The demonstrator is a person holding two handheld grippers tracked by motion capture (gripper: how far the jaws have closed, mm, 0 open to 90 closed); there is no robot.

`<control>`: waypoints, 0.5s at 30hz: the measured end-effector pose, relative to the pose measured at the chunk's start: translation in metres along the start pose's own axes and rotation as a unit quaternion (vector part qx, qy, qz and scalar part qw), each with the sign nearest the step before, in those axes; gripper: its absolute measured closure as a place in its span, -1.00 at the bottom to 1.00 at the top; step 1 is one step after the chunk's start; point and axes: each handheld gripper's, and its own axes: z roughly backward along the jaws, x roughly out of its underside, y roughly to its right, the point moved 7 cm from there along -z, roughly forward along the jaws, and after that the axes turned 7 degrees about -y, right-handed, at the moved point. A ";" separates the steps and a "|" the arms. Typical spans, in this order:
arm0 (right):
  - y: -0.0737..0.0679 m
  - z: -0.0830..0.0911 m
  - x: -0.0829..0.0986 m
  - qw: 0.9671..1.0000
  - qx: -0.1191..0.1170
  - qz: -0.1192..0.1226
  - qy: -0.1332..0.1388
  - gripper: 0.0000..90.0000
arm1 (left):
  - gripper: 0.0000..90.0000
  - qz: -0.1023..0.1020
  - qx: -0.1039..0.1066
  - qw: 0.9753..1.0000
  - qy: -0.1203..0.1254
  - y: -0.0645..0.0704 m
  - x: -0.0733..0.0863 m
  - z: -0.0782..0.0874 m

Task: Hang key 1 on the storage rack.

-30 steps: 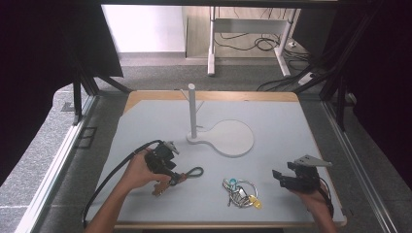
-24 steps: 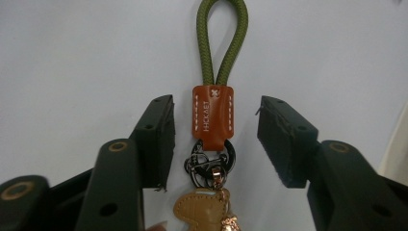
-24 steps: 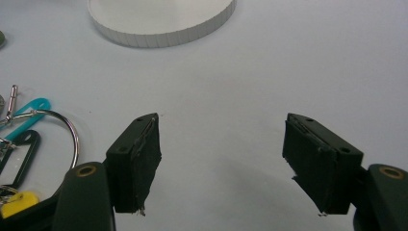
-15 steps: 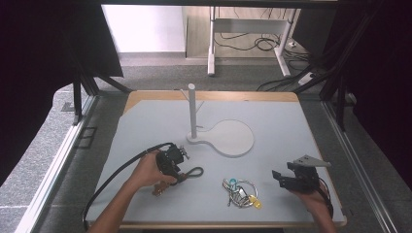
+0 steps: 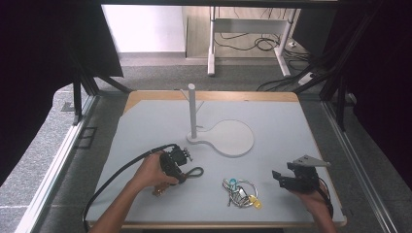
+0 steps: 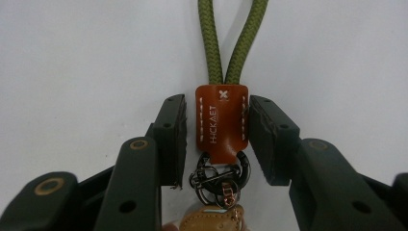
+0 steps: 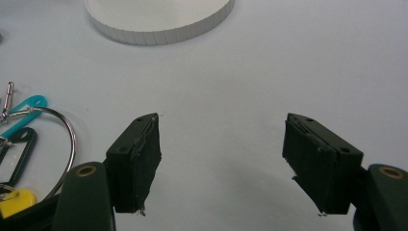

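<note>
Keychain strap (image 6: 222, 122) sits right between the jaws of the left gripper (image 6: 219, 139), that's the main thing going on. It's a brown leather tab stamped HICKAET with white stitching, a green braided cord loop (image 6: 233, 41) running out of its top end, and a cluster of dark metal rings and a clasp (image 6: 219, 175) at its bottom end with a tan leather bit below that. The jaws are narrowed in on both sides of the tab, but there's a thin gap on each side, so not actually pinching it as far as I can see. The strap lies flat on the grey table (image 5: 145, 126).

From the high view, the left gripper (image 5: 176, 162) is on the near-left side of the white stand (image 5: 221, 136), which is a round flat base with an upright post (image 5: 192, 111). The cord loop (image 5: 194, 172) pokes out toward the stand's base side, well short of touching it.

Right gripper (image 5: 286, 178) is held near the table's front right, well apart from the stand, jaws spread wide with nothing between them (image 7: 221, 163). Just beside it, toward the left gripper, is a bunch of keys (image 5: 240, 191) on a wire ring with teal, black and yellow tags (image 7: 21, 144).
</note>
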 end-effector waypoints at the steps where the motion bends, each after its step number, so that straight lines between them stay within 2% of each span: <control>1: 0.000 0.000 0.000 1.000 0.000 -0.002 0.000 -0.34 | 0.34 0.000 -0.001 1.000 -0.001 0.000 0.000 0.000; 5: -0.001 0.000 0.000 1.000 0.000 0.000 0.000 -0.34 | 0.37 0.000 -0.018 1.000 -0.008 0.002 -0.002 -0.001; 15: -0.001 -0.002 0.000 1.000 0.001 0.003 -0.004 -0.34 | 0.47 0.003 -0.026 1.000 -0.006 0.002 -0.002 -0.001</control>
